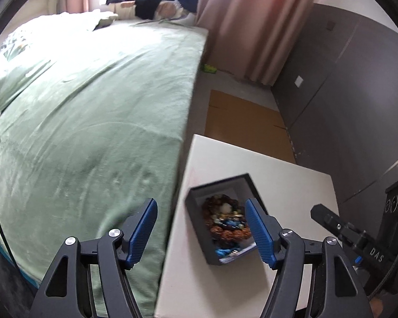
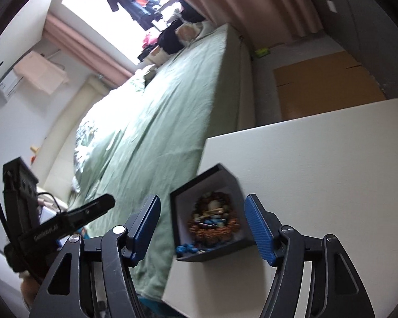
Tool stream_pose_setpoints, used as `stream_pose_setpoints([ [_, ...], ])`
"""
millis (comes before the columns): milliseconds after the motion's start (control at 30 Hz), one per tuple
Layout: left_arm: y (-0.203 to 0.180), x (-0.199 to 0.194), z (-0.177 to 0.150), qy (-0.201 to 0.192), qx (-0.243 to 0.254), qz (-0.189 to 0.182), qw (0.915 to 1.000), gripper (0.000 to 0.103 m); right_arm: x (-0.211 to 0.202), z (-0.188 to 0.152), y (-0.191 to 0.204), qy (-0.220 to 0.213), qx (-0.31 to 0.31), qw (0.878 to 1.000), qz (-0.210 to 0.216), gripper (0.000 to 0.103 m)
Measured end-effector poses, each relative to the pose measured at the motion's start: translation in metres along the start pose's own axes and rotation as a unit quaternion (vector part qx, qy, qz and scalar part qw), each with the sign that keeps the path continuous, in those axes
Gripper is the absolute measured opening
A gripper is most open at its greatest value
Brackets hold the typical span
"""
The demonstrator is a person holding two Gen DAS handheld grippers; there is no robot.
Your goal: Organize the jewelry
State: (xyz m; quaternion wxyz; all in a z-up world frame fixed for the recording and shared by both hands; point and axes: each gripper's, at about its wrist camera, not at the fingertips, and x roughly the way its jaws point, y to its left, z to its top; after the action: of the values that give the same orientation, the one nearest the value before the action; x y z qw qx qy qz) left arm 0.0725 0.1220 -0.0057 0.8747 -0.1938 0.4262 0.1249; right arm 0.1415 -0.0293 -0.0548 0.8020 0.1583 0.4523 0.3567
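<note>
A black open box [image 1: 199,228] sits on a white table [image 1: 291,185] near its left edge, beside the bed. It holds brown bead bracelets [image 1: 225,225] and blue beads [image 1: 223,252]. My left gripper [image 1: 201,229] is open and empty, held above and in front of the box. In the right wrist view the same box [image 2: 225,177] holds the bracelets [image 2: 213,222] and blue beads [image 2: 188,249]. My right gripper [image 2: 203,228] is open and empty, also just short of the box. The other gripper shows at each view's edge.
A bed with a green blanket [image 1: 92,106] runs along the table's left side. Flat cardboard [image 1: 241,122] lies on the floor beyond the table. A grey wardrobe [image 1: 345,79] and pink curtains [image 1: 252,13] stand at the right and back.
</note>
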Motion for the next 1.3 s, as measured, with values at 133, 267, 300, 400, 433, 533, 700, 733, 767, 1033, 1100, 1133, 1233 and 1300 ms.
stream_pose_setpoints([
  [133,-0.014,0.001,-0.013,-0.004,0.012,-0.019,0.9997,0.071,-0.019,-0.002,-0.011,-0.011,0.007,1.000,-0.024,0.066],
  [267,-0.019,-0.003,-0.024,-0.007,0.024,-0.028,0.9993,0.073,-0.042,-0.006,-0.018,-0.040,0.011,0.997,-0.064,0.066],
  [300,-0.019,-0.006,-0.027,-0.010,0.027,-0.032,0.9991,0.075,-0.046,-0.007,-0.019,-0.043,0.011,0.997,-0.068,0.066],
  [400,-0.017,-0.016,-0.033,-0.022,0.028,-0.034,0.9988,0.080,-0.059,-0.014,-0.015,-0.054,0.002,0.994,-0.092,0.066],
  [433,-0.016,-0.019,-0.035,-0.026,0.029,-0.032,0.9987,0.081,-0.063,-0.017,-0.014,-0.054,-0.002,0.994,-0.100,0.066],
  [533,-0.016,-0.027,-0.042,-0.035,0.032,-0.033,0.9984,0.086,-0.072,-0.024,-0.009,-0.056,-0.014,0.991,-0.123,0.066],
  [700,-0.021,-0.037,-0.057,-0.048,0.050,-0.032,0.9971,0.090,-0.087,-0.036,0.004,-0.057,-0.044,0.985,-0.157,0.066],
  [733,-0.022,-0.038,-0.059,-0.048,0.054,-0.032,0.9969,0.093,-0.089,-0.040,0.005,-0.057,-0.048,0.984,-0.163,0.066],
  [767,-0.023,-0.040,-0.062,-0.051,0.056,-0.031,0.9967,0.093,-0.092,-0.043,0.006,-0.055,-0.054,0.982,-0.172,0.066],
  [1033,-0.043,-0.055,-0.080,-0.092,0.112,-0.030,0.9890,0.103,-0.121,-0.063,0.008,-0.070,-0.072,0.974,-0.203,0.091],
  [1100,-0.048,-0.058,-0.084,-0.098,0.120,-0.035,0.9873,0.103,-0.126,-0.066,0.007,-0.072,-0.076,0.973,-0.206,0.097],
  [1133,-0.051,-0.060,-0.086,-0.103,0.125,-0.035,0.9862,0.103,-0.129,-0.068,0.004,-0.072,-0.076,0.973,-0.207,0.100],
  [1233,-0.056,-0.063,-0.091,-0.117,0.138,-0.027,0.9832,0.103,-0.135,-0.072,0.001,-0.072,-0.080,0.971,-0.213,0.103],
  [1300,-0.058,-0.066,-0.092,-0.124,0.136,-0.026,0.9825,0.103,-0.140,-0.075,0.000,-0.075,-0.086,0.969,-0.218,0.103],
])
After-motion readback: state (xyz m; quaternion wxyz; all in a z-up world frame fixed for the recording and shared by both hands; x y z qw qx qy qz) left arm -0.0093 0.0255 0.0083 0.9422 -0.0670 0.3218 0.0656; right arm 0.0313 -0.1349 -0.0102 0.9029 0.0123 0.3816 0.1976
